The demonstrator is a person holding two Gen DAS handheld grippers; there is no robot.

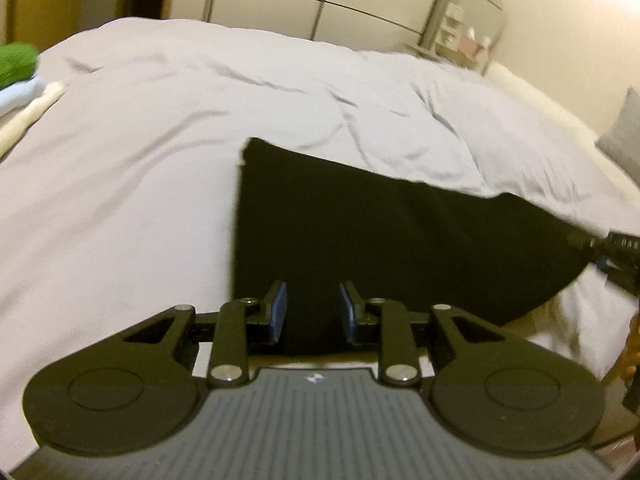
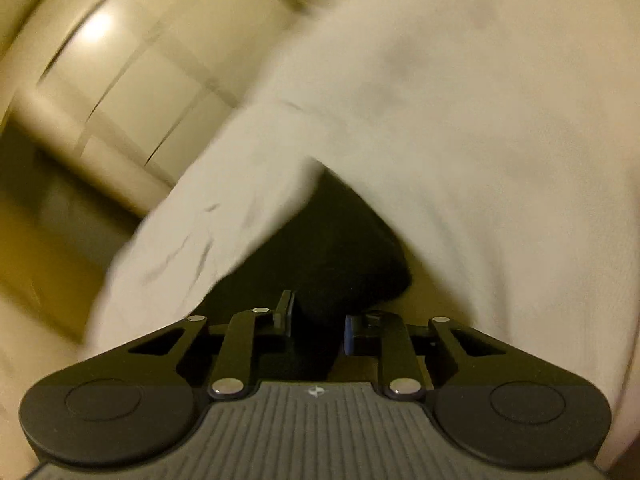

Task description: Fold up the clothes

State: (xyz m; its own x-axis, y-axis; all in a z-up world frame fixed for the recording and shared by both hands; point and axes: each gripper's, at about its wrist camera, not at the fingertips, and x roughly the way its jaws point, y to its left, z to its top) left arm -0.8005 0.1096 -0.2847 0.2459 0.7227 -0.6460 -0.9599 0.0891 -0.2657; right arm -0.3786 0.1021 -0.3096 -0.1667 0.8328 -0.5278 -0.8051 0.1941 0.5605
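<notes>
My left gripper (image 1: 312, 308) and right gripper (image 2: 318, 324) are both pinching the black cloth (image 1: 380, 232) over the bed (image 1: 160, 120), clothes (image 1: 20, 76) lying far left.

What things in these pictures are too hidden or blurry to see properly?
- Black garment: left wrist view, its near edge hides behind the left gripper; what kind of clothing it is cannot be told.
- Right gripper: right wrist view is motion-blurred, so its grip on the black cloth is unclear.
- Green item: cut off by the left edge.
- Shelf items: too small, blurred.
</notes>
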